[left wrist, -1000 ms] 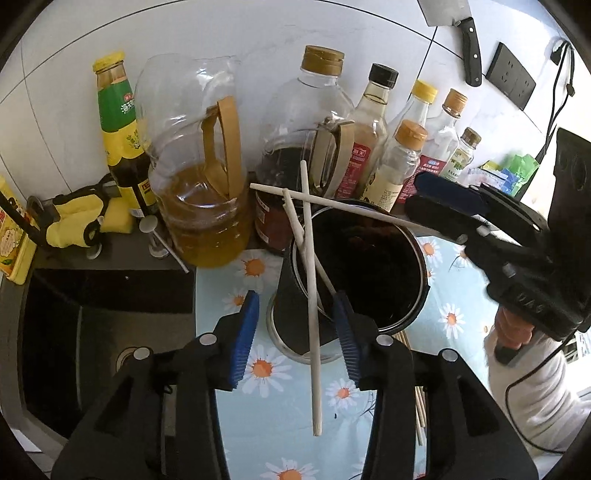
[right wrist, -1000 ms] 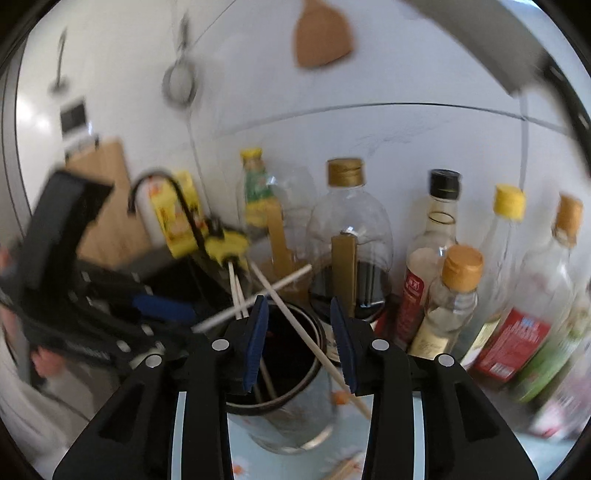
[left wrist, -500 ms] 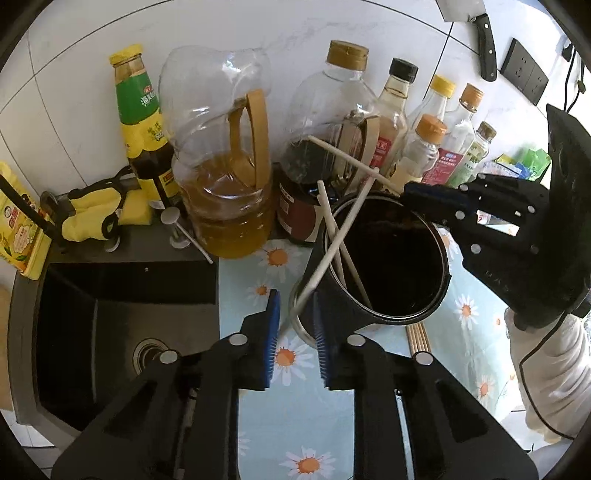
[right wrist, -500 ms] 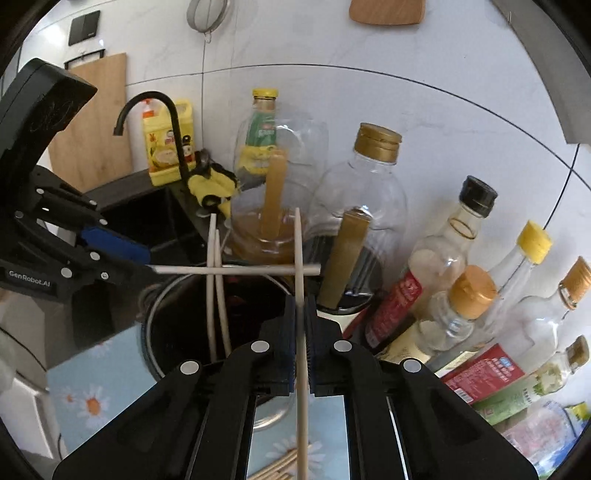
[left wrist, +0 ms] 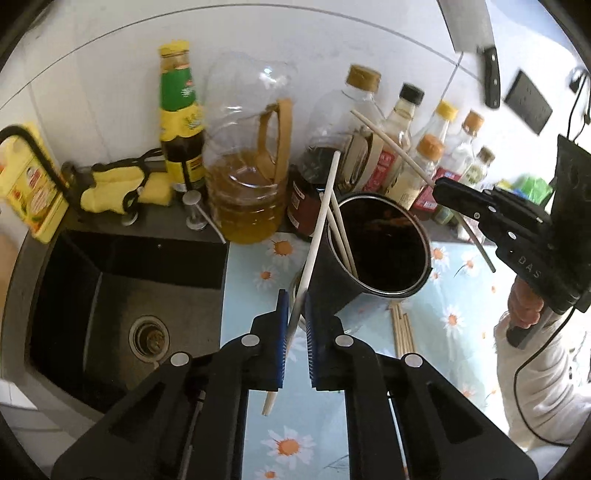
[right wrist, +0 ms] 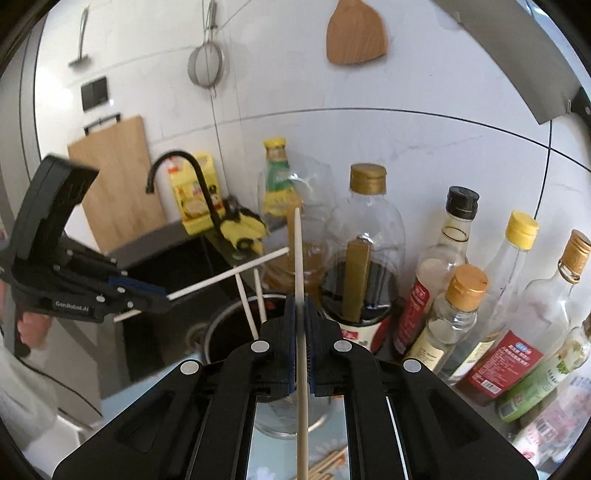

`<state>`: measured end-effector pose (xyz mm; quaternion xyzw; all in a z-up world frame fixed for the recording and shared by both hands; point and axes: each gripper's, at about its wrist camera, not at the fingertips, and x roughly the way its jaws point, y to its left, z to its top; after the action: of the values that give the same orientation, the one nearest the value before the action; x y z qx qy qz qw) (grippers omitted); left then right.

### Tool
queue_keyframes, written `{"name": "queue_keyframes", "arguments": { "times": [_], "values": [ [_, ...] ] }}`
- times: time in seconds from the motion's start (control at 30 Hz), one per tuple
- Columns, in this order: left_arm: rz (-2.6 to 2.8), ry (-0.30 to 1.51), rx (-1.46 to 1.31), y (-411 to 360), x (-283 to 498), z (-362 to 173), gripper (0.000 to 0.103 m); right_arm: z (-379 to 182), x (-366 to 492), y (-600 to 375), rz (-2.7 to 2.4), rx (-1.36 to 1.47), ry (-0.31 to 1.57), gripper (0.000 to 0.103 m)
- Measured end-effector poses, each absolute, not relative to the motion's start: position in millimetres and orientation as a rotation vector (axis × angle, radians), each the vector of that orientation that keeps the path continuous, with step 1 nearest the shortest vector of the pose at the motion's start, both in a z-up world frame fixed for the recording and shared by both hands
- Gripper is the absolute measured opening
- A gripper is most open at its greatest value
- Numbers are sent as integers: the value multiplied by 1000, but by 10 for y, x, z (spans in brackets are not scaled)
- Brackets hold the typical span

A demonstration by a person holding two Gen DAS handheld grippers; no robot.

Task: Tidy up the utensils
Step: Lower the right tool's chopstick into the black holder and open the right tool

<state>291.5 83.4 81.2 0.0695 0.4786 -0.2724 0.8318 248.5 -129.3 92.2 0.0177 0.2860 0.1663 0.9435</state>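
Note:
A black utensil holder (left wrist: 406, 284) stands on the flowered mat with two chopsticks (left wrist: 341, 236) leaning inside it. My left gripper (left wrist: 295, 317) sits just in front of the holder, its jaws closing tight on a white chopstick (left wrist: 317, 229) that slants up past the rim. In the right wrist view my right gripper (right wrist: 301, 321) is shut on another pale chopstick (right wrist: 298, 258), held nearly upright above the holder (right wrist: 218, 325). The left wrist view shows the right gripper (left wrist: 441, 188) at the right, chopstick (left wrist: 391, 142) sticking out both ways.
A row of oil and sauce bottles (left wrist: 402, 122) and a big oil jug (left wrist: 243, 177) crowd the wall behind the holder. A dark sink (left wrist: 122, 295) lies to the left. Loose chopsticks (left wrist: 402, 328) lie on the mat. A cleaver (left wrist: 469, 26) hangs above.
Both grippers went from open to shut, each on a chopstick. The left one lifted its chopstick off the holder's rim and drew left; the right one tipped its chopstick upright.

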Motion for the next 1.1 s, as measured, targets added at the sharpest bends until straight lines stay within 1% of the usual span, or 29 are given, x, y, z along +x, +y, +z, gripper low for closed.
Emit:
{"name": "queue_keyframes", "arguments": {
  "times": [0.03,0.3,0.5,0.6,0.73,0.97,1.1],
  "values": [
    [-575,1010,129,864,2886,842,5,950,2480,-1304,352,53,577,5],
    [-558,942,40,882,2751,1074,5,1104,2487,-1381,459,192,513,5],
    [-529,943,14,852,2845,1105,5,1063,2582,-1387,484,233,505,5],
    [-503,926,47,859,2878,1187,5,1048,2608,-1376,478,223,507,5],
    [-468,900,71,914,2918,1377,5,1020,2652,-1363,465,228,512,5],
    [-488,821,82,929,2786,1835,5,1071,2619,-1402,494,289,424,5],
    [-520,800,109,828,2685,2018,5,1008,2632,-1400,508,325,369,5]
  ]
}}
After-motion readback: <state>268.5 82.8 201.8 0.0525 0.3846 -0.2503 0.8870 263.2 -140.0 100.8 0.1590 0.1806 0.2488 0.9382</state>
